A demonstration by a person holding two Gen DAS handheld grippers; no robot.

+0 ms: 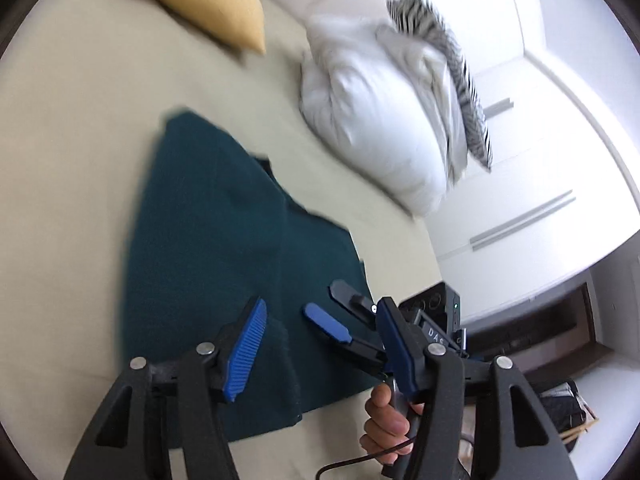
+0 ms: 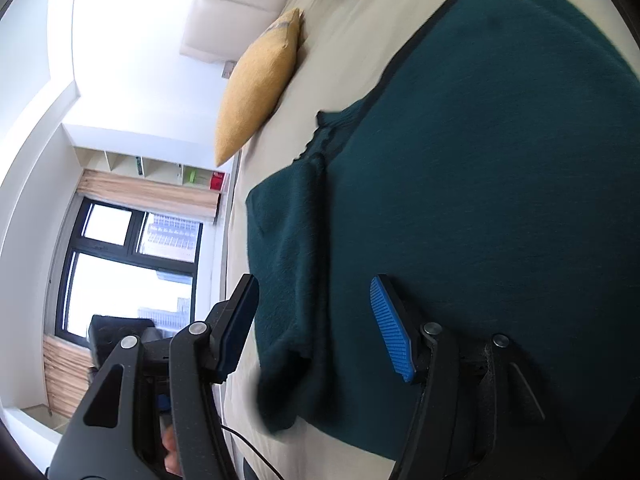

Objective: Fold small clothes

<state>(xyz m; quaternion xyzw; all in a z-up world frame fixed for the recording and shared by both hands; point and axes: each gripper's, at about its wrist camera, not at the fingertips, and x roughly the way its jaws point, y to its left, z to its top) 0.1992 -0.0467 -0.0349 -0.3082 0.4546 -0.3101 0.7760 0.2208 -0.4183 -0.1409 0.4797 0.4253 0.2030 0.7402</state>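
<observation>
A dark teal knit garment (image 1: 224, 248) lies folded on the beige bed sheet (image 1: 72, 152); it also fills the right wrist view (image 2: 460, 168), with a folded sleeve part at its near left (image 2: 288, 264). My left gripper (image 1: 320, 332) is open and empty, just above the garment's near edge. My right gripper (image 2: 316, 320) is open and empty over the garment's near edge; it also shows in the left wrist view (image 1: 332, 308), open, low over the garment's right corner.
A yellow cushion (image 1: 208, 0) lies at the far side of the bed, also in the right wrist view (image 2: 260, 80). A white pillow with a striped cloth (image 1: 384, 108) lies at the far right. The bed's edge (image 2: 232, 240) is beside a window.
</observation>
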